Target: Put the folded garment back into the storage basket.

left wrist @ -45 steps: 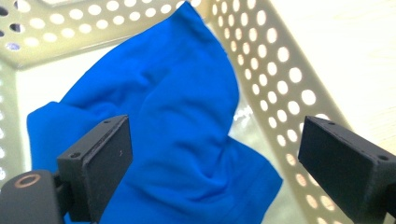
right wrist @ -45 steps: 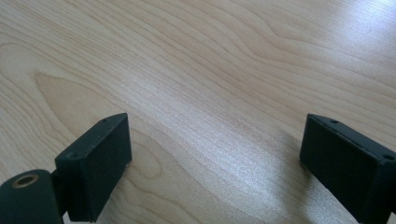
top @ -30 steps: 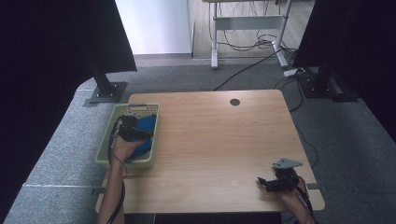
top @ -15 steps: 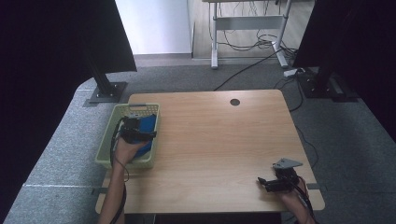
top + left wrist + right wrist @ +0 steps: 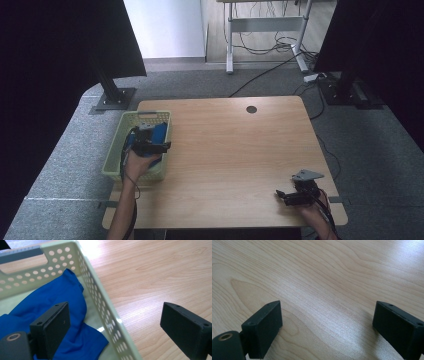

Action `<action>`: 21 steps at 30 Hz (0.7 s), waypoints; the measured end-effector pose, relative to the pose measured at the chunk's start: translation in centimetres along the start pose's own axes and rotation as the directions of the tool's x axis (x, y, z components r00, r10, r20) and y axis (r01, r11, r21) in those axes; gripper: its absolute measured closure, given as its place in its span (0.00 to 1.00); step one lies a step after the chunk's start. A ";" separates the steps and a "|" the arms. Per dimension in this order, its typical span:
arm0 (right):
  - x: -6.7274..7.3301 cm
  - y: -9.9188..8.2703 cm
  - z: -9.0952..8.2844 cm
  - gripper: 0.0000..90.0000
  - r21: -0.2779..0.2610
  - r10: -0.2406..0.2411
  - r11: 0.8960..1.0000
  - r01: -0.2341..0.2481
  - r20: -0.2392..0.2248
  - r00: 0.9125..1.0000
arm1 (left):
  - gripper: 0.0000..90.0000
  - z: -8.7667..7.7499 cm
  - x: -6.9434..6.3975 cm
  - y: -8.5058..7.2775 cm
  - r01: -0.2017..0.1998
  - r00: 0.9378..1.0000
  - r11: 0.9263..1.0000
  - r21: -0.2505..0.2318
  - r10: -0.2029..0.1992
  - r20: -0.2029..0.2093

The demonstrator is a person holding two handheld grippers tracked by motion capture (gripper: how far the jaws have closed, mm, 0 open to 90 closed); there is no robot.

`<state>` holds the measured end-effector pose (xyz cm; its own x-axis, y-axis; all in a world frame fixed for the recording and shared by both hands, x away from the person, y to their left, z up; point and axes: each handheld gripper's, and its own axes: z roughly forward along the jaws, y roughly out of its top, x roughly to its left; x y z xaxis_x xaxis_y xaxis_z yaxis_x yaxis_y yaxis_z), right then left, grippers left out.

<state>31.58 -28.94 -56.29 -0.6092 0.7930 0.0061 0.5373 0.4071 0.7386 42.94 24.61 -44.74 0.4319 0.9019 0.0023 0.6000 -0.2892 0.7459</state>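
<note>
At the table's left edge: a pale green perforated plastic basket (image 5: pixel 114 159) is sitting on the light wooden table (image 5: pixel 230 150), with a crumpled blue cloth (image 5: pixel 159 134) lying inside it.

Left arm: the person's bare left forearm (image 5: pixel 125 210) is reaching forward from the bottom of the high view, the hand wrapping the black left gripper (image 5: pixel 150 147) and holding it over the basket's near right part.

Left gripper fingers: the two black jaws are standing wide apart and gripping nothing; in the left gripper view one jaw is hovering above the blue cloth (image 5: pixel 62 315) inside the basket, the other is hanging out over bare table wood, and the basket's perforated side wall (image 5: pixel 105 315) is running between them.

Blue cloth: it is lying bunched against the basket's right wall, untouched by either jaw as far as the views are showing.

Right arm: the person's right hand is resting low at the table's near right corner, holding the black right gripper (image 5: pixel 292 196), its grey three-cornered plate on top, and pointing it leftward across the wood.

Right gripper fingers: the jaws are spread wide over bare table, closing on nothing.

Distance between hands: the two grippers are sitting well apart, on opposite sides of the table.
</note>
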 end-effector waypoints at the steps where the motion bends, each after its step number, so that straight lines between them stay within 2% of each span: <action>1: 0.0 0.0 0.0 0.10 0.000 0.000 1.000 0.000 0.000 1.000 | 0.10 -0.1 -0.1 0.0 -0.005 1.000 1.000 -0.004 0.005 0.001; 21: 0.0 0.0 0.0 0.10 0.000 -0.003 1.000 0.003 -0.002 1.000 | 0.10 -1.1 -3.4 -0.1 -0.044 0.998 0.997 -0.063 0.046 0.031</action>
<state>31.57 -28.93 -56.29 -0.6119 0.7909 0.0055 0.5360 0.4095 0.7383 40.70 21.95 -44.09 0.4796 0.8774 0.0158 0.5370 -0.3077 0.7854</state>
